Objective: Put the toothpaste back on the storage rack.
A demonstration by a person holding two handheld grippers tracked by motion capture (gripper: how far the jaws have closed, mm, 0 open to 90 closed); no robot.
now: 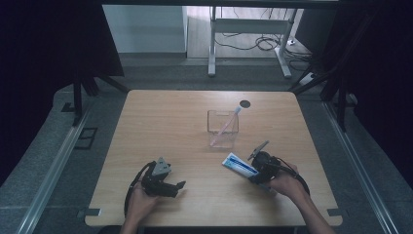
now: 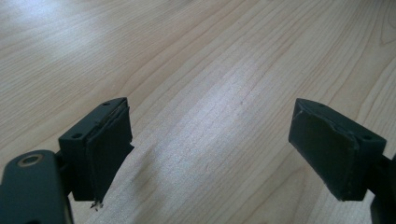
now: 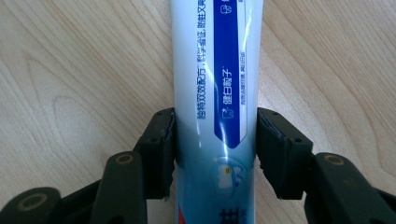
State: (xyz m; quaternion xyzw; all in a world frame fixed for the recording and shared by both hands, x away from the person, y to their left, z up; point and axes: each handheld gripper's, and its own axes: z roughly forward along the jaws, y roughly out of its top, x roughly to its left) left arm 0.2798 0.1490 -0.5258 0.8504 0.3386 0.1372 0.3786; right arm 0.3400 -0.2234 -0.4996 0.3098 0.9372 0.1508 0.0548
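A white and blue toothpaste tube (image 1: pixel 237 164) lies flat on the wooden table (image 1: pixel 165 122), right of the middle near the front. My right gripper (image 1: pixel 253 174) is shut on it. In the right gripper view both pads press the sides of the tube (image 3: pixel 217 70) near its lower end, with the gripper (image 3: pixel 215 149) straddling it. Further back stands a clear square container (image 1: pixel 223 134) with a pink toothbrush (image 1: pixel 227 123) leaning in it. My left gripper (image 1: pixel 178 187) rests at the front left, open, with bare wood between its jaws (image 2: pixel 210 149).
A dark round hole (image 1: pixel 245 103) sits in the table top behind the container. Beyond the far edge stand desk legs (image 1: pixel 212 44) and loose cables (image 1: pixel 258 43) on the floor. Dark curtains hang on both sides.
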